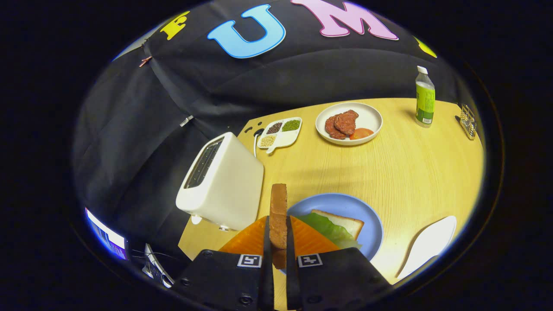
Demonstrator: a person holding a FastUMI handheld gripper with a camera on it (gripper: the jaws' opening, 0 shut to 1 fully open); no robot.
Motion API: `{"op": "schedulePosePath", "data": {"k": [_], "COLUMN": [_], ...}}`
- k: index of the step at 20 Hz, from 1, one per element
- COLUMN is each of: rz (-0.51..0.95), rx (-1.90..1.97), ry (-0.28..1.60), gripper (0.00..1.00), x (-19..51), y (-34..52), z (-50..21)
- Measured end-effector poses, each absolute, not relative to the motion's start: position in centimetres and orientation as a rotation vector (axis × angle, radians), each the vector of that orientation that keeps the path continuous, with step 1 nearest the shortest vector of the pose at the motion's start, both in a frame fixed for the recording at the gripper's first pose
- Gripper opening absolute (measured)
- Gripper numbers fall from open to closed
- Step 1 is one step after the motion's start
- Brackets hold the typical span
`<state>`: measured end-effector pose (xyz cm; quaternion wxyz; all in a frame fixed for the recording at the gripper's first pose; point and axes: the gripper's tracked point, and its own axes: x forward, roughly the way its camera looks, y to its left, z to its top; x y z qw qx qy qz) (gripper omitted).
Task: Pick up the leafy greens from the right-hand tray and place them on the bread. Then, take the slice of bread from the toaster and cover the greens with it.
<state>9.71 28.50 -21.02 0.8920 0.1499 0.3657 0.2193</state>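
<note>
Item one: we are seeing the gripper [278,242] with its fingers [266,242] drawn in narrow and pressing on both faces of a browned slice of toasted bread [278,214], which is standing upright, edge-on, between them and rising above their tips.

Item two: a round blue plate [367,216] is lying on the pale wooden desk [410,172] just ahead of the fingers, at about one o'clock from them. On it a white-crumbed slice of bread [343,221] is lying flat, with a green lettuce leaf [326,226] spread over its near part.

Item three: a cream-white two-slot toaster [222,183] is standing at about ten o'clock from the fingers, near the desk's edge and just beside the blue plate, its slots facing up and to the left.

Item four: a white divided dish of assorted seeds and grains [281,133] is resting beyond the toaster, at about twelve o'clock.

Item five: a round white plate [371,119] is sitting at about one o'clock, well beyond the blue plate, carrying reddish-brown meat patties [341,124] and a red tomato slice [360,133].

Item six: a clear plastic bottle with a green label and white cap [425,98] is standing upright at about two o'clock, near the far edge of the desk.

Item seven: a white oblong tray [427,244] is lying at about three o'clock from the fingers, apart from the blue plate.
</note>
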Motion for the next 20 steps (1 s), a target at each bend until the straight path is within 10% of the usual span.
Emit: {"op": "schedulePosePath", "data": {"k": [13, 20], "rz": [0.364, 0.281], "rx": [0.233, 0.173], "ry": [0.811, 0.765], "gripper": [0.28, 0.65], "x": [10.2, 10.3], "y": [24.3, 21.2], "z": [-24.8, -24.7]}}
